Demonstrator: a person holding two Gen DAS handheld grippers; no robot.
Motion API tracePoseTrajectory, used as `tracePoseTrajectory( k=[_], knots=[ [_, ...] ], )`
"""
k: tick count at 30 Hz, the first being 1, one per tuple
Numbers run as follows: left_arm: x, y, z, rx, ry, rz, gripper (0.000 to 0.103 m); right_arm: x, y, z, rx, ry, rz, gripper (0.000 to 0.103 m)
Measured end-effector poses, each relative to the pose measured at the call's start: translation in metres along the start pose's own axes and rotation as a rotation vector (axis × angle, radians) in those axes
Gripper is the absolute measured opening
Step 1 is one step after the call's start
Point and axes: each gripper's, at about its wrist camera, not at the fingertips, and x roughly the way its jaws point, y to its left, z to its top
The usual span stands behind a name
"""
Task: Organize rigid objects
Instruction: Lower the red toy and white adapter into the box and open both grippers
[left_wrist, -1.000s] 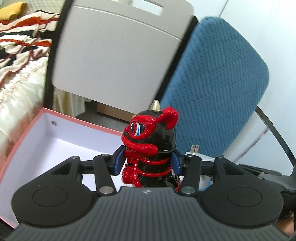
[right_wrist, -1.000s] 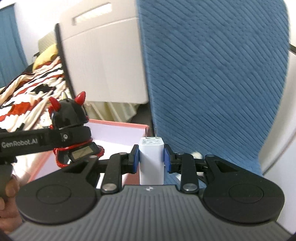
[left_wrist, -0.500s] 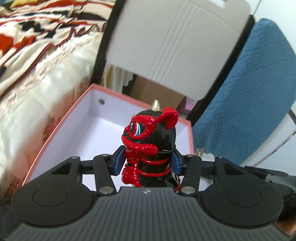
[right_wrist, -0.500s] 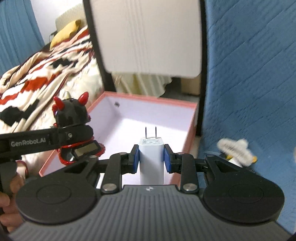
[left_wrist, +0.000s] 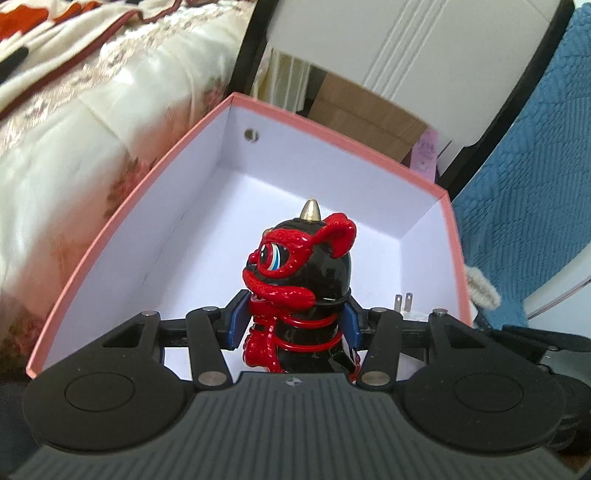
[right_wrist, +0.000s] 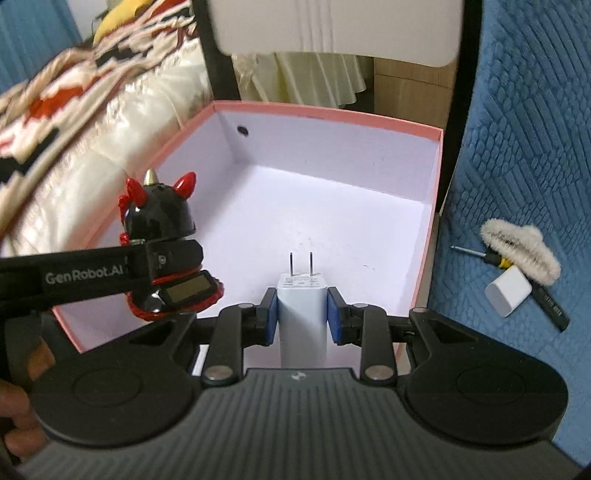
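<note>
1. Both grippers have dropped from chair height to the pink box (right_wrist: 436, 192), whose open interior now fills each view.
2. Left gripper (left_wrist: 293, 325) clamps the red-black figurine (left_wrist: 299, 280) upright, ready to set down.
3. Right gripper (right_wrist: 302, 314) pinches the white charger (right_wrist: 302, 317), prongs forward, above the box floor.

A domestic bedroom, identified chiefly by the bed (left_wrist: 85, 122) along the left side, dressed in a cream quilted cover with floral trim and a red, black and cream patterned blanket (right_wrist: 55, 92) laid over it. Just beside the bed sits an open pink box (left_wrist: 147, 184) with a white interior. Beyond the bed's near corner hangs a pale pleated fabric (right_wrist: 306, 77), possibly a bed skirt or curtain; blur prevents certainty. Opposite the bed, across the box, lies a blue textured fabric surface (right_wrist: 524, 147) carrying small household items.
</note>
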Motion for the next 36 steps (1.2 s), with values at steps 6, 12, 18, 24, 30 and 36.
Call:
tracePoseTrajectory(
  k=[6, 12, 18, 24, 30, 36],
  knots=[
    [0.004, 0.007, -0.005, 0.0, 0.019, 0.017, 0.057, 0.012, 0.0, -0.005, 0.027, 0.052, 0.03, 0.031],
    [-0.005, 0.003, 0.0, 0.001, 0.002, 0.011, 0.058, 0.01, -0.004, -0.007, 0.055, 0.05, 0.057, 0.032],
    [-0.021, -0.004, 0.003, -0.013, -0.04, 0.002, 0.058, -0.01, -0.005, 0.001, 0.048, -0.014, 0.076, 0.033],
    [-0.047, -0.018, 0.008, -0.007, -0.107, -0.016, 0.058, -0.039, -0.014, 0.006, 0.07, -0.097, 0.1, 0.033],
    [-0.07, -0.037, 0.011, 0.006, -0.163, -0.045, 0.062, -0.071, -0.023, 0.009, 0.048, -0.185, 0.094, 0.033],
    [-0.088, -0.063, 0.007, 0.048, -0.208, -0.068, 0.063, -0.096, -0.034, 0.006, 0.053, -0.253, 0.078, 0.033]
  ],
)
